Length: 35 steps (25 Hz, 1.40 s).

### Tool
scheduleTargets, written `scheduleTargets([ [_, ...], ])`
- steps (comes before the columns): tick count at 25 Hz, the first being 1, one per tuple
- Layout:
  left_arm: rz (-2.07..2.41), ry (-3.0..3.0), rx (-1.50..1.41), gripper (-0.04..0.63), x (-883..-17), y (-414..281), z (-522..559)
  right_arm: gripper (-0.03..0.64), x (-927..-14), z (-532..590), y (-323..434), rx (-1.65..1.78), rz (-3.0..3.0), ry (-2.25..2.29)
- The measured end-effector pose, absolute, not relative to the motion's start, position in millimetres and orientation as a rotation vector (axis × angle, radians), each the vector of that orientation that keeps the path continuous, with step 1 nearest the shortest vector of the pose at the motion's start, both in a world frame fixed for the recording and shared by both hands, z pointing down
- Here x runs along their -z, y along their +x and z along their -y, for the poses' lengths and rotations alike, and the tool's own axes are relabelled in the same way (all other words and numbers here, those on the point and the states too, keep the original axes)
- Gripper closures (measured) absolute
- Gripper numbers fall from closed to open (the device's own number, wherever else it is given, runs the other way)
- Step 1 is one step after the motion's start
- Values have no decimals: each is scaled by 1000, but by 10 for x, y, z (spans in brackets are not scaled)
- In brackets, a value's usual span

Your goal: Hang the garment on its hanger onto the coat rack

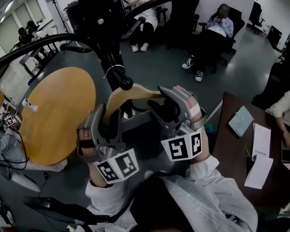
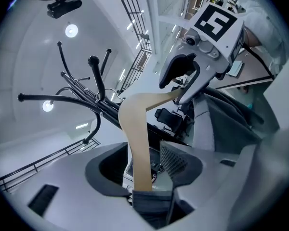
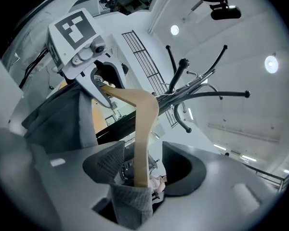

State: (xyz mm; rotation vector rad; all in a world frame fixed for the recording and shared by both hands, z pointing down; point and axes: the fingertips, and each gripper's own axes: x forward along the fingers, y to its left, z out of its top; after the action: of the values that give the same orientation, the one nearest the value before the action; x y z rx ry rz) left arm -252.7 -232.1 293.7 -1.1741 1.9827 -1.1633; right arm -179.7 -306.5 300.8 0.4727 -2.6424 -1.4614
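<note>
While both our hands were raised toward it, we counted one black coat rack (image 1: 100,28) with several curved arms. One round wooden table (image 1: 58,115) stood to its left and one dark desk (image 1: 232,139) to its right. Beyond the rack, well apart from it, sat a person in white (image 1: 145,14) and a second seated person (image 1: 216,33).

One gray garment (image 3: 130,203) hung on one wooden hanger (image 1: 133,92). We held two grippers, both pointing up at the rack, their marker cubes turned toward us and white sleeves below them. The left gripper (image 1: 108,121) stood around the hanger's left shoulder and the right gripper (image 1: 165,105) around its right shoulder. On each, the jaws stood wide apart and released: the wood passed between the pads with a gap on either side, so neither clasped anything.

The hanger's single metal hook (image 1: 112,71) was looped over a short rack arm, just behind that arm's ball tip (image 1: 125,84). Other rack arms crossed close above the hanger.
</note>
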Motion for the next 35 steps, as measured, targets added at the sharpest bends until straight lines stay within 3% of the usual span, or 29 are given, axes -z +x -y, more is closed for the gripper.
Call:
scheduleTargets([
  [10,-1982,-1206,1079,400,-2798,-2319,2133,402,-2905,2978,-1572,1398,2700,529],
  [17,-1967,-1323,714,402,-2353,-1878,2105,407,-2639,2974,-1235,1268,2868,702],
  [25,-1850,-1479,437,405,-2201,-1261,2420,485,-2488,3067,-699,1114,2956,922],
  [30,-1788,-1689,266,532,-2254,-973,2671,585,-2442,3192,-324,1112,2860,1164],
  [35,-1762,-1811,206,588,-2360,-753,2898,615,-2477,3235,-84,987,2869,1256],
])
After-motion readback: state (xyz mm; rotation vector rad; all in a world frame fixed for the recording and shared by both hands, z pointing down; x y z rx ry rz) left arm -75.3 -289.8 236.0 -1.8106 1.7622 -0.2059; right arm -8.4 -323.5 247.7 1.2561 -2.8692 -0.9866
